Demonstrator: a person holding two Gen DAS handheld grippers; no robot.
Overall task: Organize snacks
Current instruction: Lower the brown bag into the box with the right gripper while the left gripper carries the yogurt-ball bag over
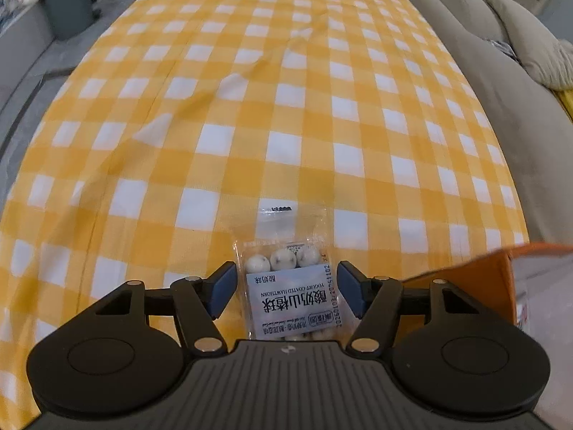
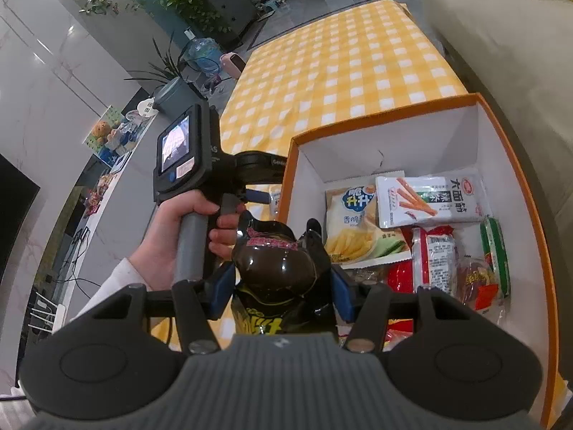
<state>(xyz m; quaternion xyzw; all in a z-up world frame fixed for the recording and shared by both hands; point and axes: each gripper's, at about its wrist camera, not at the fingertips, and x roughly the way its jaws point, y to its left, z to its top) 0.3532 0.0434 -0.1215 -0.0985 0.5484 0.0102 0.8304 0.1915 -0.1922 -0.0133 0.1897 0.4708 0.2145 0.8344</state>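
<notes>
A clear packet of yogurt-coated hawthorn balls (image 1: 292, 286) lies on the yellow checked tablecloth (image 1: 250, 107). My left gripper (image 1: 286, 288) is open, low over the cloth, with one blue pad on each side of the packet and a gap to each. My right gripper (image 2: 283, 286) is shut on a puffy black snack bag (image 2: 277, 268) and holds it in the air beside the left wall of the orange box (image 2: 530, 215). The box holds several snack packets, among them a white gluten-stick packet (image 2: 429, 200) and a crisps bag (image 2: 354, 225).
The orange box's corner (image 1: 501, 272) stands just right of my left gripper. The left gripper's handle and camera (image 2: 193, 165) sit left of the box, held by a hand. A grey sofa (image 1: 501, 71) runs along the table's right side. A grey bin (image 1: 68, 3) stands far left.
</notes>
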